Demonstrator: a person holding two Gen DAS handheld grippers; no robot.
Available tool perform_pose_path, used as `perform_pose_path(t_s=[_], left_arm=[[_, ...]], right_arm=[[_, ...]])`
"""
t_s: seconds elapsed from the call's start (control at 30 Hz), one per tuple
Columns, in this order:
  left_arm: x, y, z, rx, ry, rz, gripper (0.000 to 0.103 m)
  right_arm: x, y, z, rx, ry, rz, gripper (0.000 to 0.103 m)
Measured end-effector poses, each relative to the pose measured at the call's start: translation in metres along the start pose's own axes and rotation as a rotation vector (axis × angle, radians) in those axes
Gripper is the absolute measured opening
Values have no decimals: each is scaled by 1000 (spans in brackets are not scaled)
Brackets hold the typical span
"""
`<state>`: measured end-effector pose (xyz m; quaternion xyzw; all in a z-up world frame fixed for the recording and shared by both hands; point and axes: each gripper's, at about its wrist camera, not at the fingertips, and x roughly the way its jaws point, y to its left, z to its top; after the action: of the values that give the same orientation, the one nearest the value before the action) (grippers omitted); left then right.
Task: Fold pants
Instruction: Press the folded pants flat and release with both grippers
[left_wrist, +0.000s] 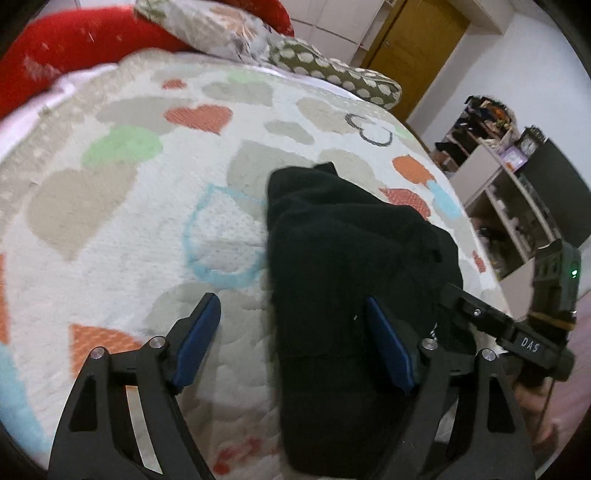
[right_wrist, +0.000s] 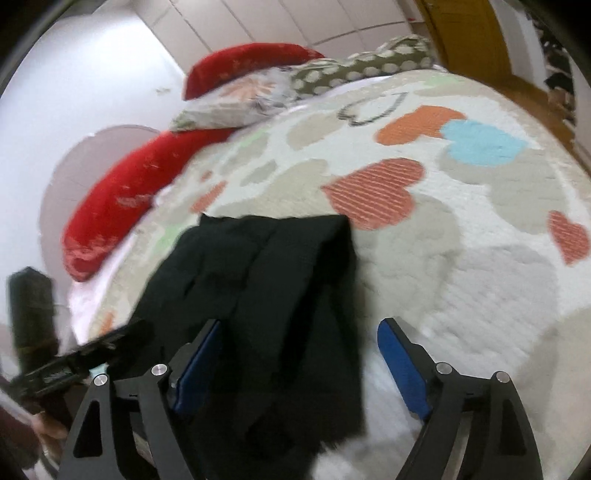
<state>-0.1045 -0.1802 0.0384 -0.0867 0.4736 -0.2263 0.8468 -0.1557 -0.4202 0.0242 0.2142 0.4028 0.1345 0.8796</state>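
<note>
With both sets of jaws spread wide and grasping nothing, note that the black pants lie on the bed, long axis running away from you, near end between left gripper and right gripper

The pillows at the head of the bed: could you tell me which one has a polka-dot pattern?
The olive-green pillow with pale dots, lying nearest the wooden door. The red pillow is plain and the grey pillow is floral.
</note>
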Motion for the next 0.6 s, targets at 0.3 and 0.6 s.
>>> perform_pose_path(t_s=[0.3,0.6], left_arm=[[14,-7,17,25,22,-142,34],[-9,20,77,71,-55,-13,29]], right_arm=[[13,22,25,-48,19,124,45],[41,61,81,-91,-42,117,42]])
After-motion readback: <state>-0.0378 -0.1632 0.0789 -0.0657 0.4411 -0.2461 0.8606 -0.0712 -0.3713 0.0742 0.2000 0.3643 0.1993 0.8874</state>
